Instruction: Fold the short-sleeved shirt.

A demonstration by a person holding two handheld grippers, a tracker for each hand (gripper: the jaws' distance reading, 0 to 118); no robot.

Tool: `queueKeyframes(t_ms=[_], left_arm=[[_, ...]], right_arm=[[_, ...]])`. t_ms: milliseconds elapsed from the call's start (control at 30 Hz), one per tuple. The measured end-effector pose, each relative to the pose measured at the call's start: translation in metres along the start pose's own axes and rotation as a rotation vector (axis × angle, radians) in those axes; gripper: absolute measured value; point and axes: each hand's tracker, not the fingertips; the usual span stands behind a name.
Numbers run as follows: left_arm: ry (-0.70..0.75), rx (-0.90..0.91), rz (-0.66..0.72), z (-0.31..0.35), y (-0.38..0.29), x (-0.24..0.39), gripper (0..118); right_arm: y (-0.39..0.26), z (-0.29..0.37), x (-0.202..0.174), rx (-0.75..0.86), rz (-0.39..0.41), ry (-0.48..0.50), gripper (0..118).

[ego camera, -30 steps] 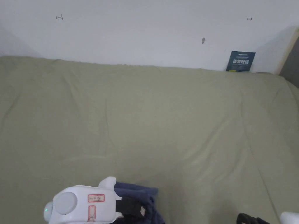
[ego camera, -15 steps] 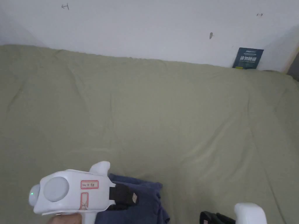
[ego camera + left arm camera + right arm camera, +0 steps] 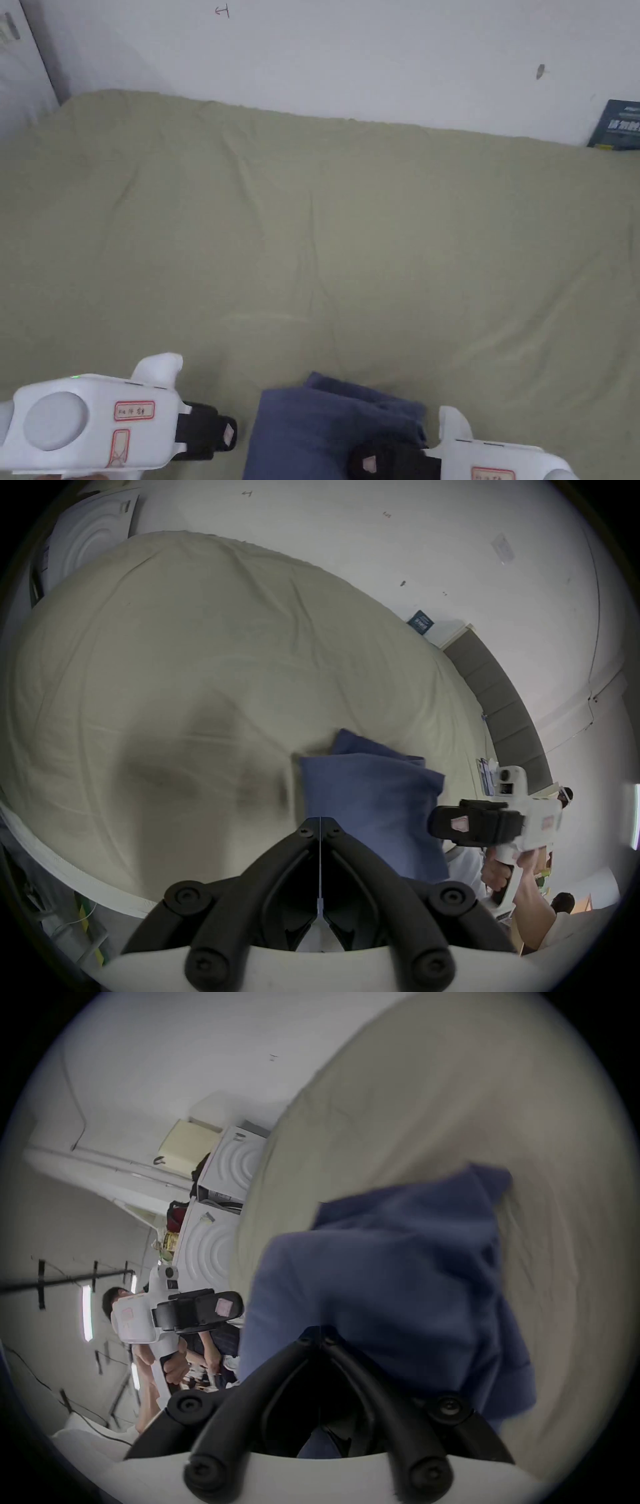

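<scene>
I've got the left gripper [image 3: 228, 432] low at the near left edge of the bed in the head view, jaws pressed together with nothing between them (its own view shows the tips meeting on a thin seam), just beside the shirt [image 3: 325, 425] but apart from it. The right gripper [image 3: 365, 464] sits at the near right, black tip over the shirt's near right part; its own view shows the jaws closed tip to tip with blue fabric right behind them, and I can't tell whether any cloth is pinched. The shirt is a dark blue bundle, folded into a compact stack, lying on the near part of the olive-green bedsheet [image 3: 350, 250] between the two grippers. In the left gripper view I see a hand [image 3: 498, 875] on the right gripper's handle. Further out the sheet is wrinkled with long creases running away from me. At the far edge, a white wall [image 3: 375, 56] and a small dark blue card [image 3: 619, 125] propped against it at far right.
</scene>
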Motion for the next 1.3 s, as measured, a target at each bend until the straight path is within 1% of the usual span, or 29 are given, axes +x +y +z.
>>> queueKeyframes(t_ms=[33, 67, 100, 133, 167, 200, 233, 267, 300, 333, 367, 433, 500, 600, 633, 667, 700, 733, 767, 800, 833, 867, 900, 967, 1067, 1100, 1167, 1267, 1300], left_arm=[[-0.008, -0.012, -0.004, -0.002, 0.0, -0.002, 0], [-0.024, -0.029, -0.016, -0.004, -0.001, -0.003, 0], [-0.043, -0.04, -0.02, -0.005, 0.0, -0.005, 0], [-0.087, -0.049, -0.018, -0.006, 0.001, -0.006, 4], [-0.161, -0.047, 0.009, -0.007, 0.002, -0.008, 14], [-0.238, -0.053, 0.034, -0.007, 0.005, -0.011, 47], [-0.305, -0.066, 0.051, -0.009, 0.007, -0.013, 108], [-0.351, -0.099, 0.061, -0.017, 0.01, -0.012, 118], [-0.35, -0.146, 0.04, -0.024, 0.01, -0.012, 116], [-0.377, -0.089, 0.06, -0.023, 0.013, -0.017, 116], [-0.365, -0.14, 0.066, -0.031, 0.014, -0.02, 116], [-0.396, -0.185, 0.087, -0.06, 0.015, -0.022, 116], [-0.466, -0.229, 0.117, -0.085, 0.013, -0.027, 116], [-0.62, -0.178, 0.146, -0.101, 0.015, -0.02, 114], [-0.619, -0.175, 0.166, -0.108, 0.015, -0.019, 113], [-0.614, -0.184, 0.154, -0.112, 0.015, -0.021, 109], [-0.605, -0.175, 0.149, -0.111, 0.015, -0.024, 90], [-0.543, -0.156, 0.163, -0.113, 0.015, -0.028, 33], [-0.462, -0.163, 0.148, -0.117, 0.013, -0.034, 29], [-0.507, -0.164, 0.151, -0.12, 0.011, -0.042, 29], [-0.604, -0.167, 0.209, -0.116, 0.011, -0.042, 29], [-0.554, -0.163, 0.178, -0.112, 0.012, -0.036, 28], [-0.529, -0.158, 0.147, -0.11, 0.014, -0.032, 29], [-0.518, -0.16, 0.135, -0.102, 0.019, -0.029, 29], [-0.504, -0.146, 0.132, -0.078, 0.034, -0.039, 29], [-0.482, -0.135, 0.128, -0.063, 0.042, -0.047, 29], [-0.418, -0.095, 0.11, -0.031, 0.061, -0.068, 29], [-0.305, -0.058, 0.107, 0.023, 0.095, -0.117, 29], [-0.258, -0.042, 0.113, 0.042, 0.108, -0.136, 29]], right_arm=[[0.0, 0.002, 0.014, 0.001, -0.041, 0.061, 1], [-0.001, 0.005, 0.025, 0.003, -0.11, 0.127, 0], [-0.001, 0.007, 0.028, 0.014, -0.152, 0.156, 1], [0.0, 0.007, 0.028, 0.012, -0.155, 0.159, 1], [0.0, 0.006, 0.024, 0.01, -0.123, 0.135, 0], [0.001, 0.006, 0.02, 0.004, -0.097, 0.126, 0], [0.001, 0.006, 0.021, 0.003, -0.093, 0.125, 1], [0.003, 0.007, 0.024, -0.001, -0.107, 0.133, 0], [0.003, 0.008, 0.028, -0.003, -0.129, 0.155, 0], [0.003, 0.007, 0.028, -0.003, -0.134, 0.166, 0], [0.003, 0.008, 0.03, -0.002, -0.137, 0.167, 0], [0.003, 0.008, 0.034, -0.003, -0.164, 0.198, 0], [0.003, 0.008, 0.035, -0.005, -0.17, 0.206, 1], [0.004, 0.007, 0.037, -0.008, -0.176, 0.215, 1], [0.004, 0.006, 0.038, -0.009, -0.182, 0.219, 1], [0.005, 0.006, 0.039, -0.013, -0.184, 0.221, 1], [0.004, 0.007, 0.039, -0.011, -0.186, 0.227, 1], [0.004, 0.008, 0.04, -0.007, -0.191, 0.231, 1], [0.004, 0.008, 0.04, -0.004, -0.194, 0.234, 1], [0.005, 0.009, 0.04, -0.002, -0.194, 0.224, 1], [0.005, 0.009, 0.04, -0.004, -0.193, 0.227, 1], [0.005, 0.011, 0.037, -0.002, -0.19, 0.225, 1], [0.005, 0.012, 0.033, 0.001, -0.179, 0.2, 1], [0.006, 0.015, 0.023, 0.007, -0.153, 0.181, 1], [0.009, 0.026, 0.005, 0.033, -0.073, 0.148, 1], [0.011, 0.031, -0.001, 0.046, -0.066, 0.138, 1], [0.015, 0.04, -0.012, 0.065, -0.019, 0.118, 0], [0.024, 0.051, -0.022, 0.075, 0.022, 0.113, 1], [0.027, 0.054, -0.025, 0.084, 0.037, 0.092, 0]])
